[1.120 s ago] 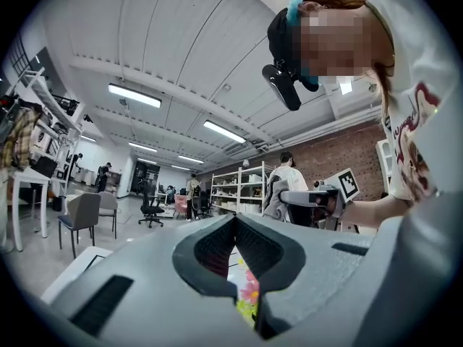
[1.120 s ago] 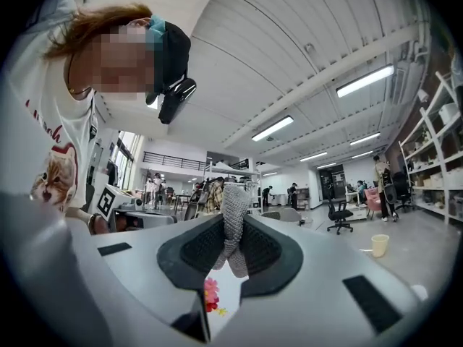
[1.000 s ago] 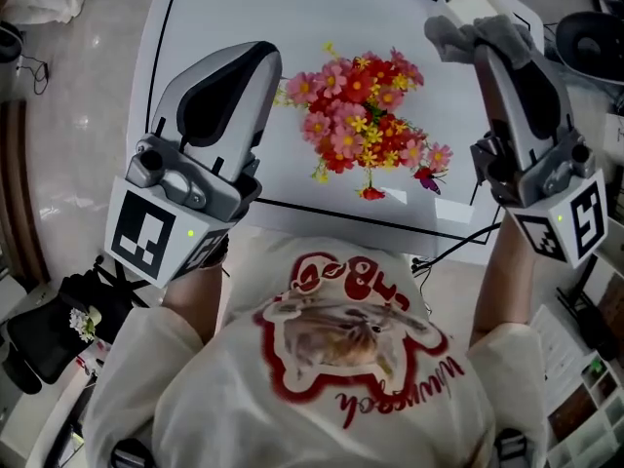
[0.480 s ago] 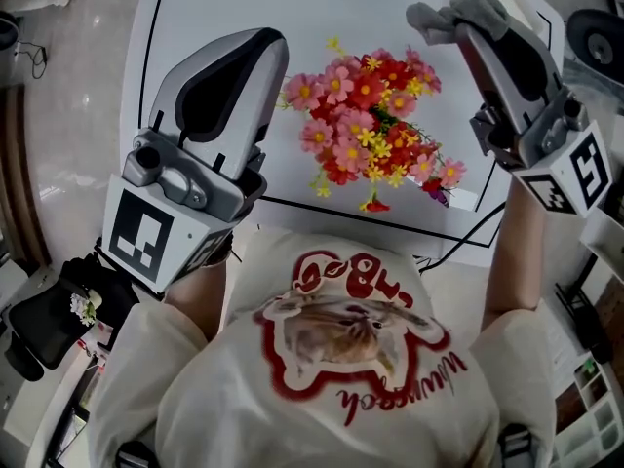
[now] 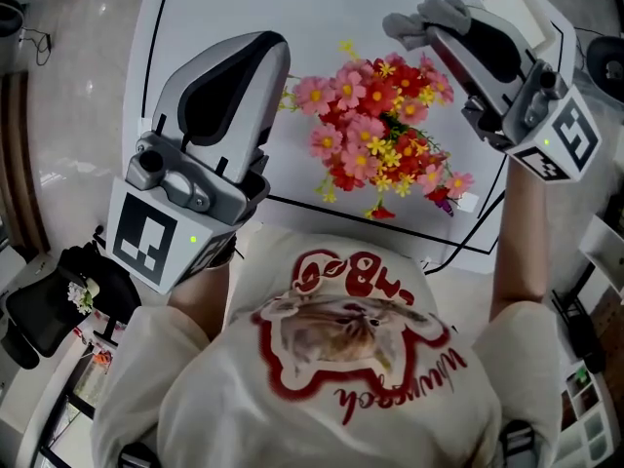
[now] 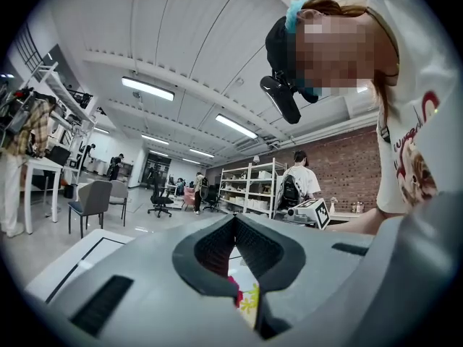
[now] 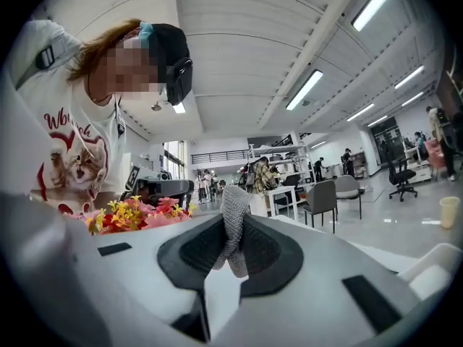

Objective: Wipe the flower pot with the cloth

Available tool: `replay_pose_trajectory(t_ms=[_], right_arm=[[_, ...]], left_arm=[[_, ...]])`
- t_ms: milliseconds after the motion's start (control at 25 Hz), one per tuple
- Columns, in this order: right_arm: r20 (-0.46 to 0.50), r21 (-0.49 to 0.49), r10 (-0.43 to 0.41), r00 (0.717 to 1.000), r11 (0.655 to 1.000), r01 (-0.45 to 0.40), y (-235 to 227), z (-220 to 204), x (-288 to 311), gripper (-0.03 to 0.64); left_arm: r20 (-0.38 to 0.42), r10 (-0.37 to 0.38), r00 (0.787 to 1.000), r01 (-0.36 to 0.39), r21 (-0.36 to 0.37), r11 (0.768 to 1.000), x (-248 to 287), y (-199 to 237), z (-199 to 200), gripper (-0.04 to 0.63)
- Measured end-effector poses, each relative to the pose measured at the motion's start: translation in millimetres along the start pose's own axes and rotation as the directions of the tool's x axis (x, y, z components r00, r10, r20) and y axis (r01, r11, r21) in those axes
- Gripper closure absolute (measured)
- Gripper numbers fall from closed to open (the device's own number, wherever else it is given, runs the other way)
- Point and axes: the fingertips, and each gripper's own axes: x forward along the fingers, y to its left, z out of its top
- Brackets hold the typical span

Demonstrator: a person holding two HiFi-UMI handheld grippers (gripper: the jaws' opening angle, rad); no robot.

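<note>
The flowers [image 5: 378, 125] stand on the table [image 5: 234, 3] between both grippers, right of the left gripper [image 5: 261, 52] and left of the right gripper [image 5: 441, 29]. The cloth [image 5: 414, 19] sits between the right gripper's jaws, just beyond the flowers.

Cream short-sleeved T-shirt [image 5: 195, 398] with red-outlined cat print [image 5: 346, 334] and red lettering [image 5: 409, 390], left gripper [image 6: 233, 223] and right gripper [image 7: 233, 223] in light grey housing, black ribbed pads [image 6: 212, 251], black-and-white square-marker cube [image 5: 148, 242] on each, green indicator lamp [image 5: 193, 239] on left cube.
</note>
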Motion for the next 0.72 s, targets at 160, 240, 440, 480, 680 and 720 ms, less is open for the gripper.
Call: replay_pose_trajectory(t_ms=[160, 240, 440, 480, 680, 720], right_arm=[[-0.046, -0.009, 0.05, 0.998, 0.999, -0.051, 3.5, -14.3, 10.4, 0.561], [-0.054, 0.003, 0.074, 0.996, 0.997, -0.074, 4.3, -19.1, 15.3, 0.561], [-0.079, 0.034, 0.154, 0.985, 0.988, -0.152, 9.0, -34.0, 25.2, 0.561], [-0.083, 0.041, 0.17, 0.982, 0.985, -0.167, 10.2, -36.7, 27.0, 0.561], [-0.124, 0.049, 0.237, 0.964, 0.971, -0.233, 17.6, -49.5, 36.3, 0.561], [-0.128, 0.053, 0.248, 0.96, 0.969, -0.243, 19.0, -51.4, 37.5, 0.561]], left_arm=[[0.0, 0.014, 1.0, -0.014, -0.002, 1.0, -1.4, 1.8, -2.0, 0.592], [0.003, 0.019, 1.0, -0.019, -0.001, 1.0, -1.8, 1.9, -1.1, 0.592], [0.013, 0.032, 0.999, -0.032, 0.001, 1.0, -4.4, 2.5, 2.5, 0.592], [0.015, 0.035, 0.999, -0.035, 0.001, 0.999, -5.3, 3.0, 2.7, 0.592], [0.012, 0.047, 0.999, -0.047, -0.002, 0.999, -9.3, 5.1, 1.5, 0.592], [0.011, 0.049, 0.999, -0.049, -0.003, 0.999, -9.7, 5.0, 1.2, 0.592]])
